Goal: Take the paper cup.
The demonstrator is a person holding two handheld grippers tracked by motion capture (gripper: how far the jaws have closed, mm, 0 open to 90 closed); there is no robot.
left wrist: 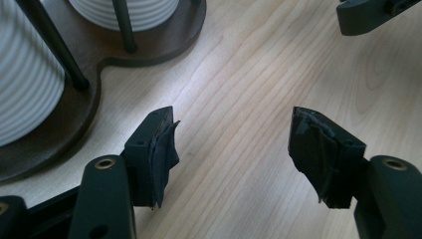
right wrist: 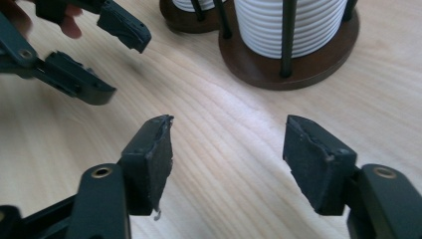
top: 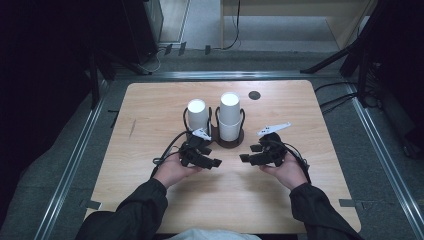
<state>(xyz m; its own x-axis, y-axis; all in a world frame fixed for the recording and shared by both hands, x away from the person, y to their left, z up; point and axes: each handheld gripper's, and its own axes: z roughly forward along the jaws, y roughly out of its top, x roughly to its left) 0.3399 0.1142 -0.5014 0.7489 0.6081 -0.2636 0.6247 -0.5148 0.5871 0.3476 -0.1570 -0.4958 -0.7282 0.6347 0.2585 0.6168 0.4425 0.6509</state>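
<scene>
Two stacks of white ribbed paper cups, one on the left (top: 197,115) and one on the right (top: 230,116), stand upright in a dark brown holder (top: 232,142) with thin black rods at the table's middle. My left gripper (top: 212,156) hovers just in front of the holder, jaws open over bare wood, nothing between them (left wrist: 234,144). My right gripper (top: 248,153) faces it from the right, also open and empty (right wrist: 229,154). In the right gripper view the left gripper (right wrist: 117,62) shows at the upper left, and a cup stack (right wrist: 288,25) stands in the holder base (right wrist: 308,64) ahead.
A small black round disc (top: 254,95) sits near the table's far edge. The light wooden table (top: 150,110) has bare wood on both sides of the holder and in front. Dark stands and cables lie on the floor around it.
</scene>
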